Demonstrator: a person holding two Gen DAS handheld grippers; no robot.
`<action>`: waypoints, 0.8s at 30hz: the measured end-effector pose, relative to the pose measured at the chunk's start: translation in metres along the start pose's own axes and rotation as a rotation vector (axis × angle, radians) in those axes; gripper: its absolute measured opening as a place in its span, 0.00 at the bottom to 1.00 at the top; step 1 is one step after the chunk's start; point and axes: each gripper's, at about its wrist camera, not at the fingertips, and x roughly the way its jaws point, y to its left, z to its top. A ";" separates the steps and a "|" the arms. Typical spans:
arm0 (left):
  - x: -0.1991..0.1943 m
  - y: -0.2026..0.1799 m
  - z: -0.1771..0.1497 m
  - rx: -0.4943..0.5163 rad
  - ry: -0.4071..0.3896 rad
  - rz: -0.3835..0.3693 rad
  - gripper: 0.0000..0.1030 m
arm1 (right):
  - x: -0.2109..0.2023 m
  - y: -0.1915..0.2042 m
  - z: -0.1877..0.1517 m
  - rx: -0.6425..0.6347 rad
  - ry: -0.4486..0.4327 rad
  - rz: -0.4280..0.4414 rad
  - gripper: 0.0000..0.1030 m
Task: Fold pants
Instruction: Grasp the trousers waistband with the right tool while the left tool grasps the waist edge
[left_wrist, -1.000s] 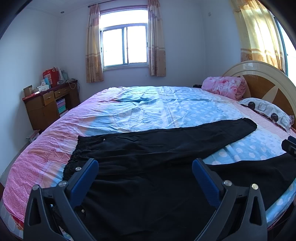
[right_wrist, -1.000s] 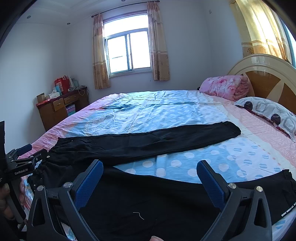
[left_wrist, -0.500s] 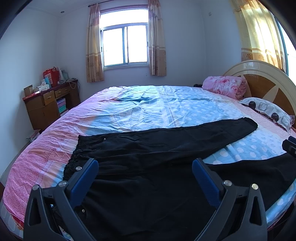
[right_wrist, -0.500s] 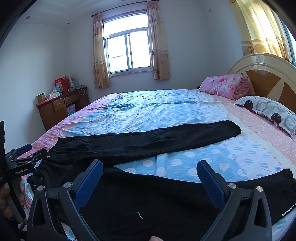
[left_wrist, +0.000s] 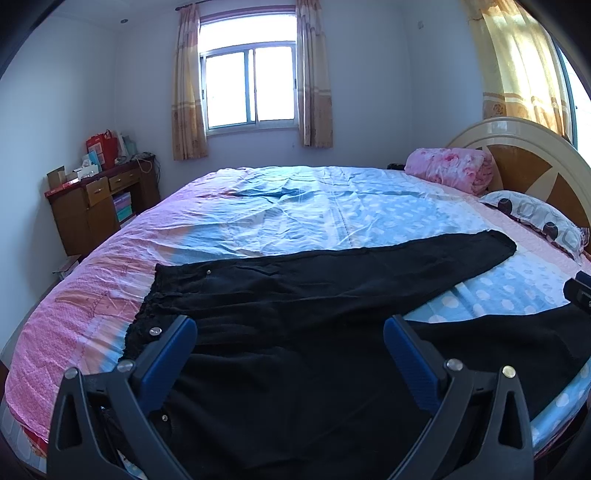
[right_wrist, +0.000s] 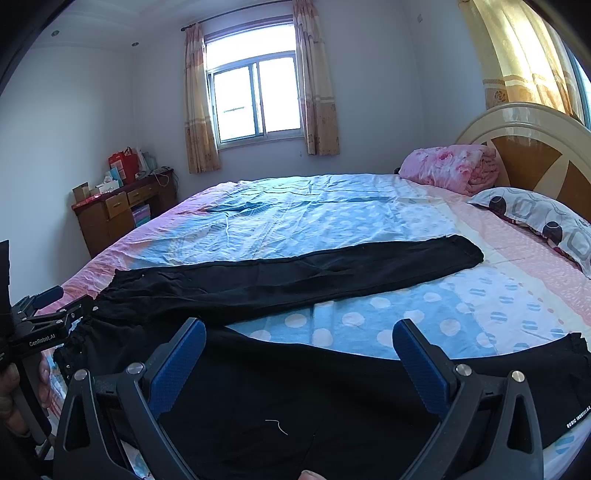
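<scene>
Black pants (left_wrist: 295, 295) lie flat across the near half of the bed (left_wrist: 314, 206), legs splayed rightward; soft and limp, they look best pinched at waistband and hem by the left gripper (left_wrist: 288, 343) and right gripper (right_wrist: 299, 347), both spread wide and empty.

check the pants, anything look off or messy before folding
Little stands out. The black pants lie flat on the bed, legs splayed apart. A stray pale thread sits on the near leg, and the waistband is bunched.

Black gripper (left_wrist: 288, 341) frames, blue ribbed pads (right_wrist: 177, 363), silver screws.
</scene>
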 end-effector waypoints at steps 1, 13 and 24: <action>0.002 -0.001 0.000 0.001 0.003 0.000 1.00 | 0.001 0.000 0.000 0.000 0.002 -0.001 0.99; 0.063 0.062 0.024 0.114 0.111 0.116 1.00 | 0.047 -0.082 0.040 0.021 0.118 -0.006 0.99; 0.190 0.160 0.065 0.085 0.251 0.270 0.96 | 0.182 -0.251 0.140 0.175 0.258 -0.169 0.98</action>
